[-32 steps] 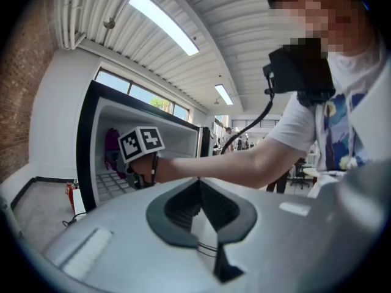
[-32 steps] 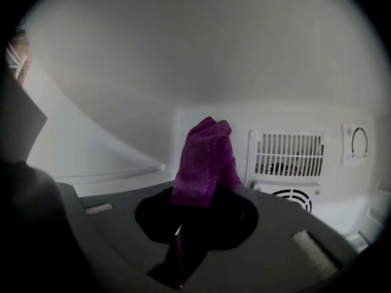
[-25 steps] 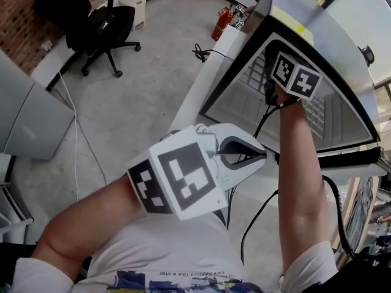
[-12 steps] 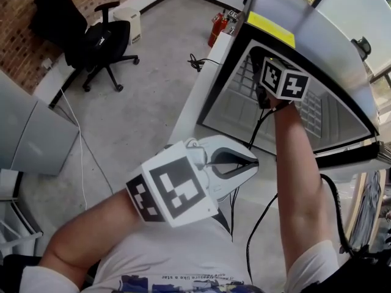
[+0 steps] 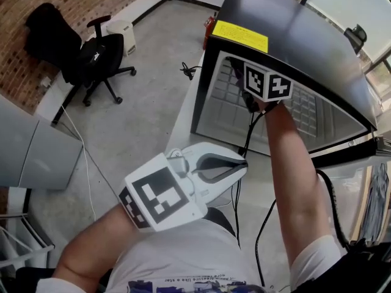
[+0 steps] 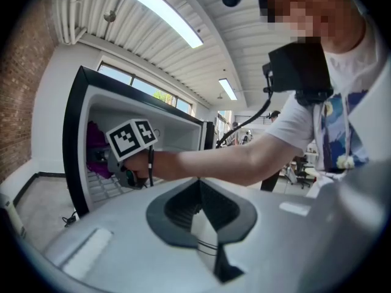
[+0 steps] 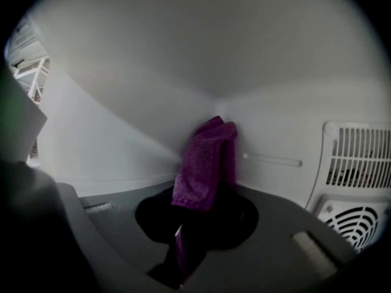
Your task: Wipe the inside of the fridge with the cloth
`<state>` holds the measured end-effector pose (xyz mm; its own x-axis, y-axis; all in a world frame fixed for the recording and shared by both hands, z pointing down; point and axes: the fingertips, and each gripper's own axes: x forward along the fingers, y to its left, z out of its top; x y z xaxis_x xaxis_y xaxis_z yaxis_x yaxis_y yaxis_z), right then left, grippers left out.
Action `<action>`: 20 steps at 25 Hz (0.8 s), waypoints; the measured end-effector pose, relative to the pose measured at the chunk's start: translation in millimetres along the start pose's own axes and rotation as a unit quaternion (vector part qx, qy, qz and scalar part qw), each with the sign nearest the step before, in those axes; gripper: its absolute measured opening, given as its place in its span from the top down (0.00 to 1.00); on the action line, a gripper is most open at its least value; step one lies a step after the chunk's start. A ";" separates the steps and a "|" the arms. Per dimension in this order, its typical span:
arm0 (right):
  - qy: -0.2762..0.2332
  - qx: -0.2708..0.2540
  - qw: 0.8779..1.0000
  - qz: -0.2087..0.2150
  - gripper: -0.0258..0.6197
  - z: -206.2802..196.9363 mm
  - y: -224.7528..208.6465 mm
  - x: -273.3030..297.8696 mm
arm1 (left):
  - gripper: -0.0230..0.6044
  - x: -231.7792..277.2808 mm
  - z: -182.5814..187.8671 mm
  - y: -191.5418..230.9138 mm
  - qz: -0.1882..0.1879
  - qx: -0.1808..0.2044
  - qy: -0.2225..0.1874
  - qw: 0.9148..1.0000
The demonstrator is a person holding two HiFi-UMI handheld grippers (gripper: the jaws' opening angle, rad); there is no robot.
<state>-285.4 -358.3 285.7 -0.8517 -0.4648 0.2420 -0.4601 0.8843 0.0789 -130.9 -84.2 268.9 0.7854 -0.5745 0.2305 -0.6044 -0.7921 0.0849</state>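
Purple textured cloth (image 7: 206, 157): folded and bunched lengthwise, standing up from jaws, far end at corner where white inner walls meet, inside black-cased mini fridge (image 5: 305, 47). Yellow rectangular label (image 5: 240, 36) on fridge top; print too small to read. White vent grille (image 7: 360, 157) on inner wall, right of cloth. Right gripper (image 7: 194, 215): reaches into fridge, jaws clamped on cloth's lower end. Left gripper (image 5: 235, 166): outside fridge, near person's torso, jaws closed together, nothing between.
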 end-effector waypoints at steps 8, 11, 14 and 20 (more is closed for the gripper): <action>-0.015 -0.002 0.998 0.059 0.87 -4.2 33.7 -24.9 | 0.95 2.2 -1.4 -8.9 -0.012 0.002 0.003 1.000; -0.021 -0.004 0.997 0.073 0.87 -3.8 47.4 -37.7 | 0.95 -1.0 -2.5 -13.1 -0.016 0.002 0.003 1.000; -0.028 -0.010 0.996 0.085 0.87 -1.7 64.2 -50.1 | 0.95 -6.1 -3.9 -18.3 -0.023 0.001 0.001 1.000; -0.037 -0.017 0.995 0.091 0.87 -6.3 93.9 -74.8 | 0.95 -21.4 -11.3 -26.9 -0.033 0.001 0.002 0.999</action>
<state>-263.4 -240.2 281.1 -0.9370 -0.2973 0.1834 -0.2884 0.9546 0.0740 -133.0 -48.3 272.6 0.8232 -0.5195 0.2292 -0.5506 -0.8290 0.0984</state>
